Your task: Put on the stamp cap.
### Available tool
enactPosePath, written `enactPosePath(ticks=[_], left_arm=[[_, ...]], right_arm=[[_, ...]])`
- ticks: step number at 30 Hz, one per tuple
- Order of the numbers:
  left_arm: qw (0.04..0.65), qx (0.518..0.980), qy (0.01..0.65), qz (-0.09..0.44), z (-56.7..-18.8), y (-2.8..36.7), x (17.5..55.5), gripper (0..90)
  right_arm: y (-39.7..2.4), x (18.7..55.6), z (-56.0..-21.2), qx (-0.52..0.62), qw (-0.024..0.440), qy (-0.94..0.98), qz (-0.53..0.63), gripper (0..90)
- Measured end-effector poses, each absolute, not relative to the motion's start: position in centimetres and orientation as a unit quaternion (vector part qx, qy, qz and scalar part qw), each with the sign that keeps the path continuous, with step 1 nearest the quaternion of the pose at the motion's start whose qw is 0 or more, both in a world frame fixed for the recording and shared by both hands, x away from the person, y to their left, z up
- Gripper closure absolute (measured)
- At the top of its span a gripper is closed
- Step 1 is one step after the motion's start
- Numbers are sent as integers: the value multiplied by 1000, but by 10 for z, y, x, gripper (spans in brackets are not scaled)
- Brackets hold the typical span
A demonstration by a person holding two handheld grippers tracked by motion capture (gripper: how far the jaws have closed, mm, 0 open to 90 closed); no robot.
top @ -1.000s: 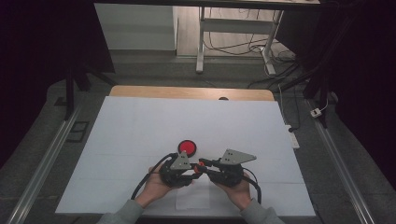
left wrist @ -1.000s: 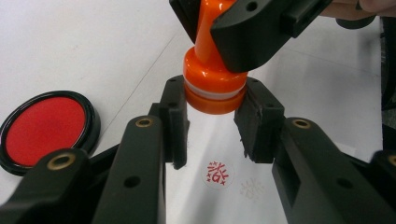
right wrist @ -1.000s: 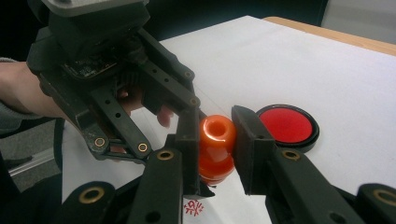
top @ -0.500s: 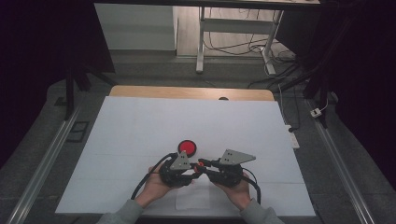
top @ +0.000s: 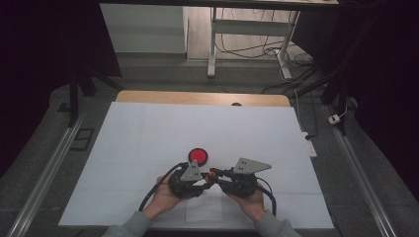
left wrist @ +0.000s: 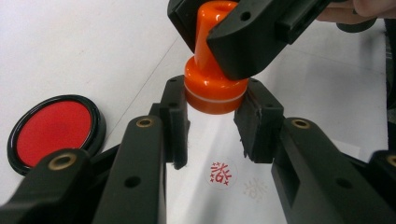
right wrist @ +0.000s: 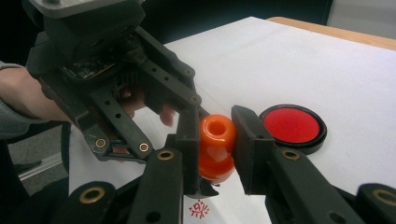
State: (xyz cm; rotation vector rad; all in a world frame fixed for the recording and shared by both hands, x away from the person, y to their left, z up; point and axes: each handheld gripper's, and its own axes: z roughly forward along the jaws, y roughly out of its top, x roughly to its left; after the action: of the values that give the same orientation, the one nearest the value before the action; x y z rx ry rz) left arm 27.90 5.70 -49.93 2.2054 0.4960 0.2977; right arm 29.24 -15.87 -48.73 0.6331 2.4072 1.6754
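Both grippers, left [left wrist: 210,128] and right [right wrist: 215,140], clamp the orange stamp [left wrist: 212,84] beside the ink pad [left wrist: 53,128]; uneven pull risks smudging the print [left wrist: 221,172].

Underside of the orange stamp [left wrist: 215,81] hidden, printing face unseen; handle top partly covered by the right gripper [left wrist: 243,39]. Ink pad [left wrist: 52,126] rim cut by a jaw of the left gripper [left wrist: 212,123]. Faint second print [left wrist: 254,188] too pale to read
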Motion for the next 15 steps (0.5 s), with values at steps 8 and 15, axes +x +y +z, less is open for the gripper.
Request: enactPosePath(ticks=[8, 15], left_arm=[[414, 880, 198, 120, -500, 56, 278, 652], [411, 882, 199, 120, -500, 55, 278, 653]], right_arm=[[-158, 292, -488, 211, 70, 802, 554, 725], [-158, 293, -488, 211, 65, 804, 551, 726]])
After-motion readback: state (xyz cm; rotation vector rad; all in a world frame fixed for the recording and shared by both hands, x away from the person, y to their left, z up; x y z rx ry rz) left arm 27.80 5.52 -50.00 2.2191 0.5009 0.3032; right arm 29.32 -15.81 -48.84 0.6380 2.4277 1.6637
